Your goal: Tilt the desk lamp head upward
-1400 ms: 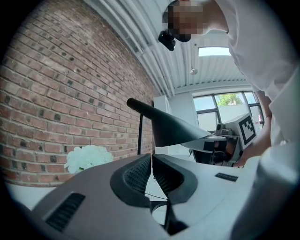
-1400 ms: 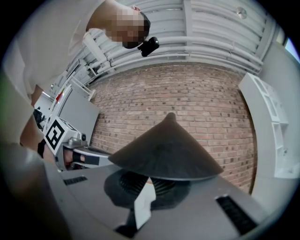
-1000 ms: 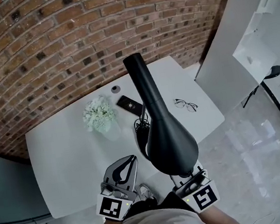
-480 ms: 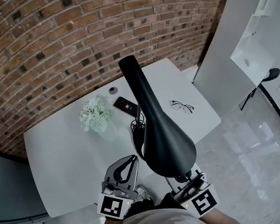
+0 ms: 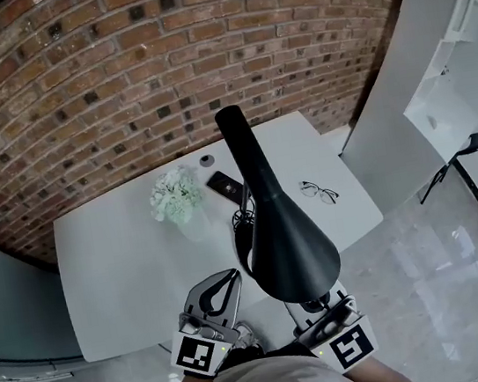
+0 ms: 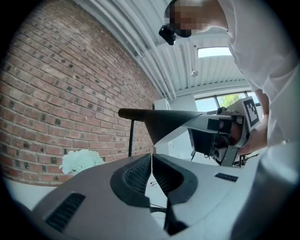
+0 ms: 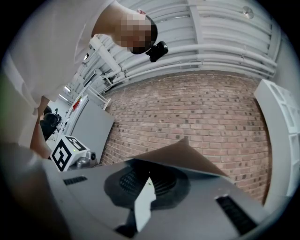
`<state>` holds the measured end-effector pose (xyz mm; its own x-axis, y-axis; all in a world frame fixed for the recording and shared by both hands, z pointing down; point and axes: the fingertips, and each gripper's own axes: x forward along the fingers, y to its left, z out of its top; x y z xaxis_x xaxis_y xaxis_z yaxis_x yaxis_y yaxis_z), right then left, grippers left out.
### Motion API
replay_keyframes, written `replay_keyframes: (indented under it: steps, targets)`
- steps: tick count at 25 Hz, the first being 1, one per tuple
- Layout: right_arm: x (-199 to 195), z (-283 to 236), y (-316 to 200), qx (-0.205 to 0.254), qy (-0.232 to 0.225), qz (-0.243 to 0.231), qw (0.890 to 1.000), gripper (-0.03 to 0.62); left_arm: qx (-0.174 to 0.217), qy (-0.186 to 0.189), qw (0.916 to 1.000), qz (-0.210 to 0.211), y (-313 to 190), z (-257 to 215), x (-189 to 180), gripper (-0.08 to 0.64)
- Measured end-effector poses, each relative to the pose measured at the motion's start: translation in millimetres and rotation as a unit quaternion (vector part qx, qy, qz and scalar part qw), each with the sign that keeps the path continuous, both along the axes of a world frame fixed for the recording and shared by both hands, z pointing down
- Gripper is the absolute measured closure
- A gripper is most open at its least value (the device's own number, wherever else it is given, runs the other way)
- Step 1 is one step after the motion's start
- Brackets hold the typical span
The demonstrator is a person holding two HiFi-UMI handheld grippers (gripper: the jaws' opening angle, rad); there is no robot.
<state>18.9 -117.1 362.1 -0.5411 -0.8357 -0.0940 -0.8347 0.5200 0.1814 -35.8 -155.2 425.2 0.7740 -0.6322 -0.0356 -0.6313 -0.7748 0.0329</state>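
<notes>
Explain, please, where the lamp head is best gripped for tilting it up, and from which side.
Grip the thin rim at the wide end of the lamp head, coming from the person's side. That rim is farthest from the narrow neck, so it probably gives the most leverage. The right hand-held gripper is closed there.

No word, brand or number can be read anywhere; only square black-and-white code markers show, on the cubes of the left tongs [image 5: 228, 282] and right tongs [image 7: 148, 183].
</notes>
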Motion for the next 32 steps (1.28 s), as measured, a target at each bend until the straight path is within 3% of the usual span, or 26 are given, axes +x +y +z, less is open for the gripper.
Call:
replay_keyframes:
  steps: [5, 32]
  targets:
    - [0.5, -2.2, 8.1, -0.015, -0.008, -0.005, 1.0, 0.577, 0.007, 0.003, 0.9999, -0.01, 3.8, -4.8, -3.9, 0.552]
    - [6.3, -61.0, 18.0, 0.044, 0.031, -0.003, 0.999, 0.577, 0.026, 0.005, 0.9991, -0.034, 34.2, -22.5, -15.3, 0.552]
